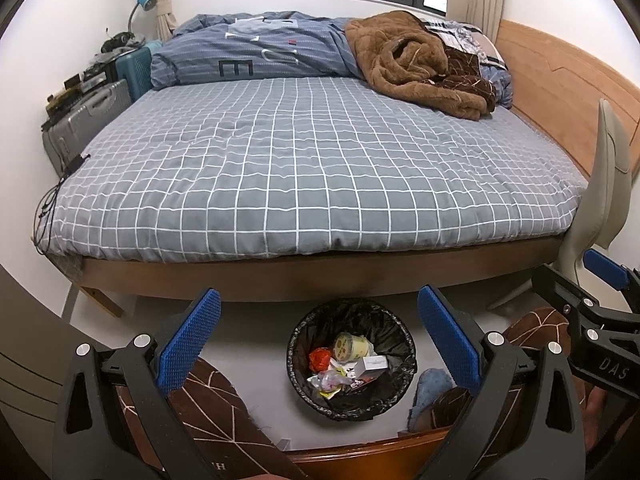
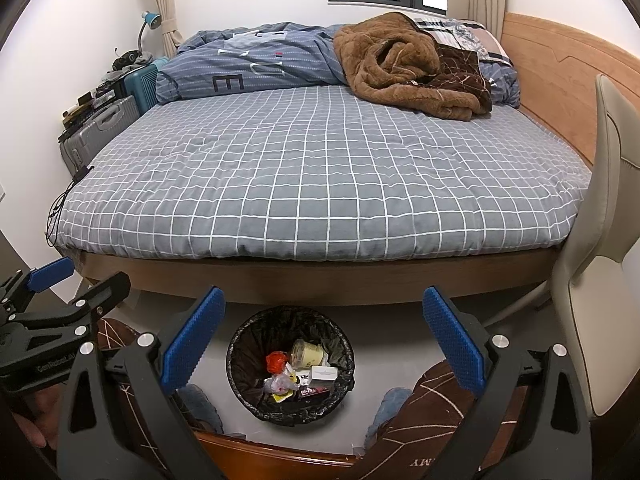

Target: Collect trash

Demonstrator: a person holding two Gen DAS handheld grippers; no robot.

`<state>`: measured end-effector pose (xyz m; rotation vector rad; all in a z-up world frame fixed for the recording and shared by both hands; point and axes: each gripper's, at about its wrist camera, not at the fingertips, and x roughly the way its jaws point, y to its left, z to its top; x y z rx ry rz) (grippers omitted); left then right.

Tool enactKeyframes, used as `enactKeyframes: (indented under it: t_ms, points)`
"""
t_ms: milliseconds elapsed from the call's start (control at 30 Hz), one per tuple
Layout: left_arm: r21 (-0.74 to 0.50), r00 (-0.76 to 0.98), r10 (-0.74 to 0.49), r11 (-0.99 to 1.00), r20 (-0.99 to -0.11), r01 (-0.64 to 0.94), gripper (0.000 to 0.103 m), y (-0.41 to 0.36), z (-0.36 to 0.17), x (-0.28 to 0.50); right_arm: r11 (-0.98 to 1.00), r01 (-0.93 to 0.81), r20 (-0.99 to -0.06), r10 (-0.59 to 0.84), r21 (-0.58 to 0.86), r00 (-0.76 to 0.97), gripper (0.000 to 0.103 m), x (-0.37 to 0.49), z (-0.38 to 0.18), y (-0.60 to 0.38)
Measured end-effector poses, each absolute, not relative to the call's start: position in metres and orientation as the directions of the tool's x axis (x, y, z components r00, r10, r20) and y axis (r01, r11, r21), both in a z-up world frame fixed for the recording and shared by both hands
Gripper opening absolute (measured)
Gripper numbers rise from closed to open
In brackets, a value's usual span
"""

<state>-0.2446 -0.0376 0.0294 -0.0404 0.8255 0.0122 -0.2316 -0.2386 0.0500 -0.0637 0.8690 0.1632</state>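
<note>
trash bin [image 1: 352,360] below open left gripper [image 1: 320,344]

A small round trash bin [image 1: 352,360] lined with a black plastic bag stands upright on the pale floor, low in the centre of the frame, just in front of the bed's edge. Inside lie a yellow lidded cup [image 1: 350,346], a crumpled red wrapper [image 1: 320,360], a small white box [image 1: 374,365] and clear plastic scraps [image 1: 330,382].
</note>
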Motion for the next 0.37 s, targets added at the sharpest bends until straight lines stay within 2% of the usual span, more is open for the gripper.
enactKeyframes:
  t_ms: [367]
  points:
    - [-0.039,0.679,-0.008,0.999,-0.734,-0.030,0.097,-0.0376,0.0297,-0.2439,0.985,-0.172,-0.761,0.120,0.011,0.638,0.095,-0.2323,0.0489,-0.2335]
